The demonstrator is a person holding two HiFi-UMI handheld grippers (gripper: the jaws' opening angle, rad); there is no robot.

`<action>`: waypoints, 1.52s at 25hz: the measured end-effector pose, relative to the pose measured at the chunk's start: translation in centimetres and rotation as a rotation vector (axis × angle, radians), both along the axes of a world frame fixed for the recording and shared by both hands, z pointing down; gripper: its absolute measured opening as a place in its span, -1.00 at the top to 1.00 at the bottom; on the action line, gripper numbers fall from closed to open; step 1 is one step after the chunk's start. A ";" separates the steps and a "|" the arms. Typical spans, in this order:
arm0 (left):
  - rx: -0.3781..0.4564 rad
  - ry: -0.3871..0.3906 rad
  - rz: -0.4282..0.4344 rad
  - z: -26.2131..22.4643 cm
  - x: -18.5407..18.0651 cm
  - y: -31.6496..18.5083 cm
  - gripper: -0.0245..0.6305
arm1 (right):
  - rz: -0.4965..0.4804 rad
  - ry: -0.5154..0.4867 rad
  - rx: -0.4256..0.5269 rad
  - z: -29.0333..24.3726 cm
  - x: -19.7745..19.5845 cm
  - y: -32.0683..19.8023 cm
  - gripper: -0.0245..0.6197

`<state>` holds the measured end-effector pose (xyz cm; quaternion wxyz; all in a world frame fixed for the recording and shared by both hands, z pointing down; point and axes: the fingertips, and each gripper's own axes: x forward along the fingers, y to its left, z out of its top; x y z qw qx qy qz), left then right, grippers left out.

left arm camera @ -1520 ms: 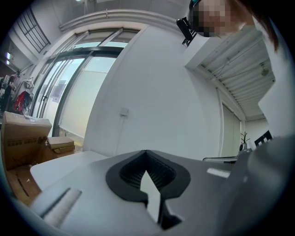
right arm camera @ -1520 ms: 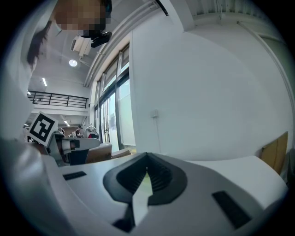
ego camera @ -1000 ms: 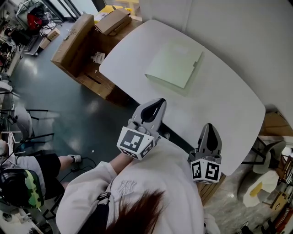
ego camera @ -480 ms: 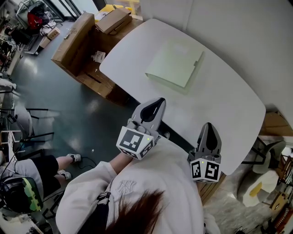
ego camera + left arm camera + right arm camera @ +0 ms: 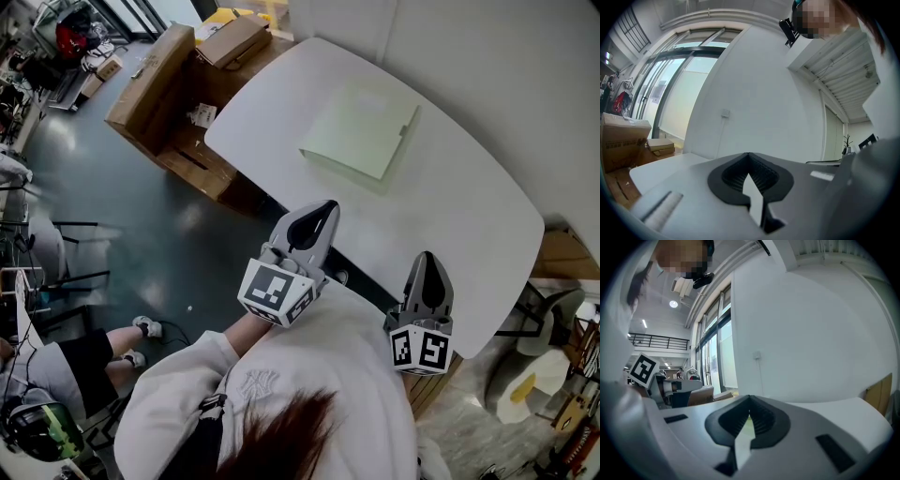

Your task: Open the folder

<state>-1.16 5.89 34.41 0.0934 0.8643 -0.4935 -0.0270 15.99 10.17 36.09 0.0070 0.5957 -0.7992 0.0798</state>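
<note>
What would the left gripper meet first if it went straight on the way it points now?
Probably the light green folder: the left gripper aims across the white table at it. Its height is unclear, so it may pass above to the wall.

Right gripper (image 5: pixel 750 401) sits with its jaws closed tip to tip, nothing caught between them. Beyond the tips, the white table (image 5: pixel 848 411) runs to a white wall (image 5: pixel 811 333). Left of the jaws hangs the left gripper (image 5: pixel 696 384), marker cube raised.
</note>
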 end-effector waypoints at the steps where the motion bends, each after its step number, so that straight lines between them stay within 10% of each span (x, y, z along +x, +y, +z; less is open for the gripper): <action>1: 0.000 0.000 -0.001 0.0 -0.1 0.0 0.90 | 0.000 0.000 0.000 0.0 -0.1 0.0 0.90; 38: -0.005 -0.002 -0.010 -0.1 -1.9 -1.2 0.90 | -0.020 0.008 -0.010 -0.3 -2.0 -1.4 0.90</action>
